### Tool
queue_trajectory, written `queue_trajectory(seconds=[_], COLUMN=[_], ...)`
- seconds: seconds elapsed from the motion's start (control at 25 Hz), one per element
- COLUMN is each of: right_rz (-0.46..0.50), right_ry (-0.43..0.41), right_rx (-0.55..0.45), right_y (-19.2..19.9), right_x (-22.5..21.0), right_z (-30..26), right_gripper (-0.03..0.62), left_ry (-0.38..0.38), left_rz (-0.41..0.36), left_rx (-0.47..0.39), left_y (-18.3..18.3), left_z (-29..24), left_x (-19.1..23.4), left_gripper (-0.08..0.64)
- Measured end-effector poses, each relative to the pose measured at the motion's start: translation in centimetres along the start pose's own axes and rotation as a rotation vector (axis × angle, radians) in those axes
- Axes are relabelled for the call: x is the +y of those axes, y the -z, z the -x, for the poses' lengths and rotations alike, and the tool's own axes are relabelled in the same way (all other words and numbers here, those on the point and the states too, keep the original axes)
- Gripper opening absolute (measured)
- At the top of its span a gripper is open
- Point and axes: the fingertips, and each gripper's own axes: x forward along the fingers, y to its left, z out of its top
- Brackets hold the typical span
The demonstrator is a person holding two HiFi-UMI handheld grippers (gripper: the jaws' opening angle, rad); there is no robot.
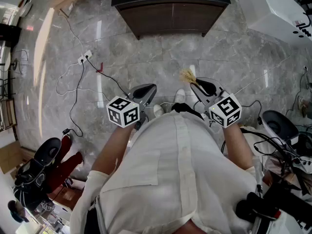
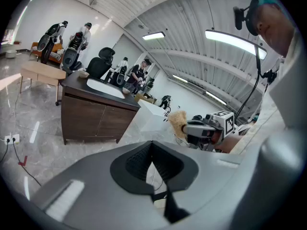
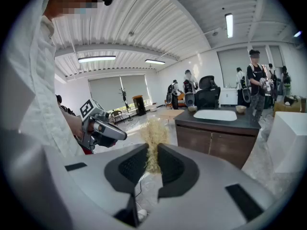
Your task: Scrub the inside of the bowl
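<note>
A wide workshop room with a polished grey stone floor [image 1: 161, 57] lies ahead. A dark wood cabinet [image 1: 170, 16] stands well apart from the person, who holds both tools close to the torso.

The right gripper [image 3: 152, 159] is clamped on a straw-coloured fibre scrubber [image 3: 153, 135], whose tuft sticks up above the jaws. The left gripper [image 2: 152, 147] has its jaws pressed together with nothing between them.

Two small bowls [image 3: 241, 109] sit on the cabinet's dark tabletop [image 3: 184, 117], one on each side of a white inset basin [image 3: 215, 114]. I cannot tell which of them is meant. Neither is within reach, so scrubbing looks not yet begun.

Several things could go wrong from here:
- Loose cables [image 1: 73, 82] and a power strip [image 1: 85, 57] lie on the floor to the person's left and near the feet. A step toward the cabinet could snag them.
- The scrubber looks soft and loose-fibred. Hard pressure against a bowl wall may pull it out of the grip or shed strands.
- A light bowl scrubbed without support would likely skate across the smooth tabletop or tip, so the closed left gripper probably has to open and hold the rim first.
</note>
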Motion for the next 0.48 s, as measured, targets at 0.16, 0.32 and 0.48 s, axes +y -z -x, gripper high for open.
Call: queue_trajectory(seconds=[0.16, 0.32, 0.48], right_rz=[0.018, 0.024, 0.009], right_ry=[0.0, -0.01, -0.04], right_rx=[-0.003, -0.019, -0.013], right_y=[-1.8, -3.3, -3.9], right_x=[-3.7, -6.7, -9.5], right_z=[-1.0, -2.2, -4.4], right_gripper=[0.052, 0.052, 0.052], left_ry=[-0.01, -0.017, -0.037], left_rz=[-0.036, -0.056, -0.045], left_rx=[-0.033, -0.04, -0.052], left_y=[-4.2, -7.3, -10.0], left_z=[-2.4, -4.5, -6.0], left_x=[0.6, 1.5, 4.1], left_gripper=[0.005, 0.005, 0.005])
